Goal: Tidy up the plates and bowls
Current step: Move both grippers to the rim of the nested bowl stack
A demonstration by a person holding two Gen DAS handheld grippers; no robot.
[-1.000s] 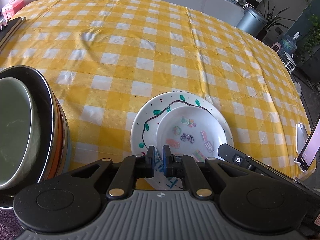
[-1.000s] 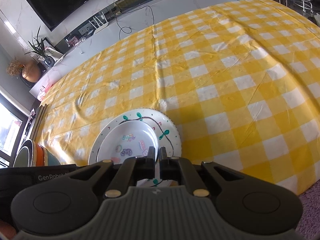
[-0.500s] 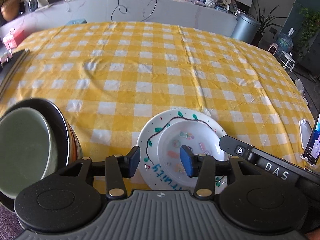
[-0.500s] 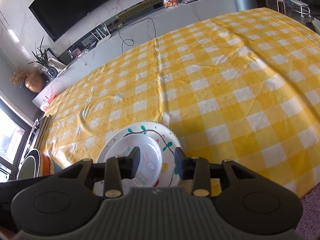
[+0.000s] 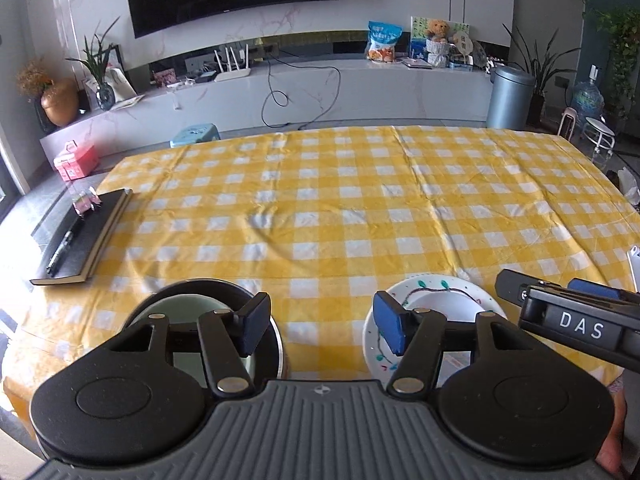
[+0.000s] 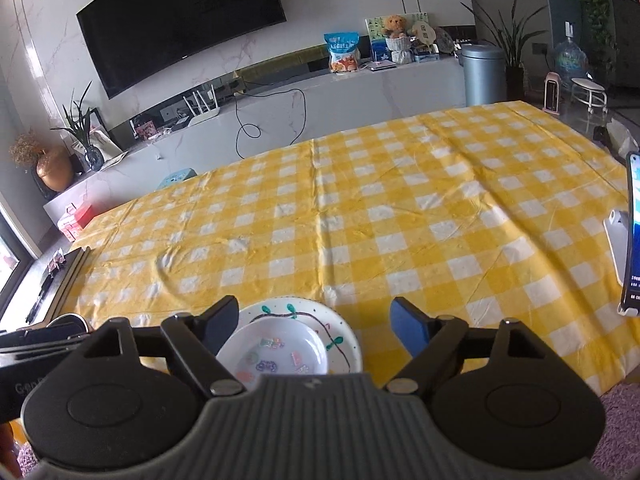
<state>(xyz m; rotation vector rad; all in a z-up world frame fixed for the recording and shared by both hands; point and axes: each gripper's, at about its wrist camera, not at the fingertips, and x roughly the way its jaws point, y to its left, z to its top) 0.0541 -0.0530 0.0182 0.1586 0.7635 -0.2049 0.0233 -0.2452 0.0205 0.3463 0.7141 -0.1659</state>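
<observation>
Yellow-checked tabletop [image 6: 400, 208] carries a small white bowl [image 6: 276, 354] nested in a painted plate [image 6: 344, 344] at its near edge. Left tongs [image 5: 320, 326] and right tongs [image 6: 316, 326] are both opening, released, nothing between them.

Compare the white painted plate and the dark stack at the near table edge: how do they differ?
The white plate carries a painted vine border; the dark stack's top rim is plain black. The white plate holds a small white bowl with coloured motifs; the dark stack holds a pale green bowl. The plate lies nearly flat; the stack is taller. Both rest on the yellow checked cloth, untouched.
</observation>
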